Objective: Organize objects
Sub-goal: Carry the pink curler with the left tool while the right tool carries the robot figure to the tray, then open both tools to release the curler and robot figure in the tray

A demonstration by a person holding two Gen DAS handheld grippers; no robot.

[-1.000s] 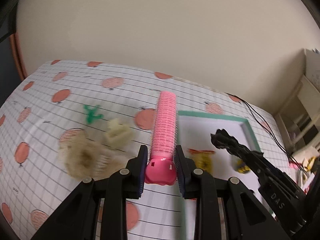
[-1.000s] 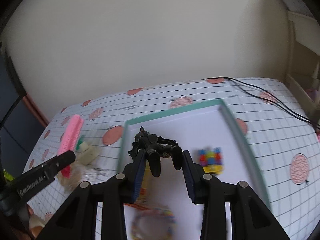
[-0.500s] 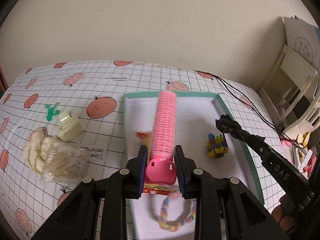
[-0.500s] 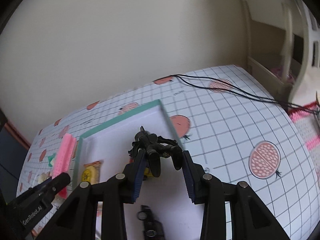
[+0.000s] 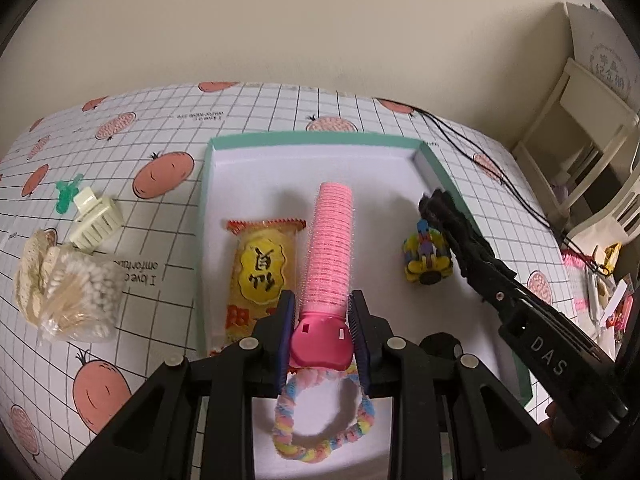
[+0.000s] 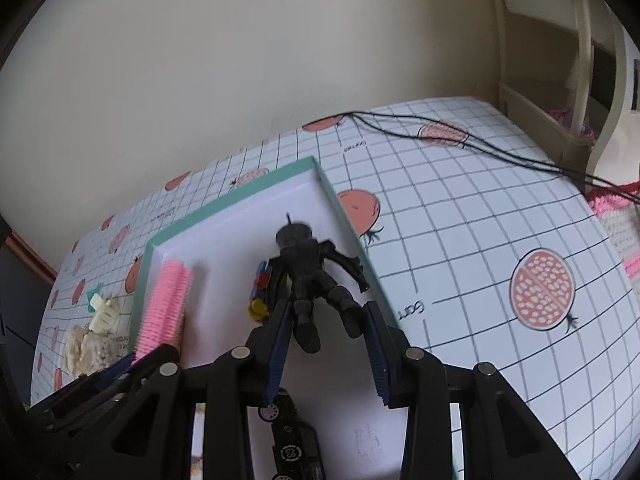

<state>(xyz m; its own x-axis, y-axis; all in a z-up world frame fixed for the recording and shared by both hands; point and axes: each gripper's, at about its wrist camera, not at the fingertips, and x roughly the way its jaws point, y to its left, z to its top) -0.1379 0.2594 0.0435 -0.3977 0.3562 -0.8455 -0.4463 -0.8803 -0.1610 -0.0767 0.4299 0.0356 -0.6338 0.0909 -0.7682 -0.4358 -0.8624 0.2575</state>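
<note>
Both grippers now over the tray, each carrying a piece.

The left gripper (image 5: pixel 322 318), a second ago over the tablecloth, clamps the bristly pink hair roller (image 5: pixel 328 248) above the teal-rimmed tray (image 5: pixel 316 139). The right gripper (image 6: pixel 326 322), marked "DAS", pinches the black figure (image 6: pixel 310 276). The snack packet (image 5: pixel 262 270) bears unreadable characters.
</note>
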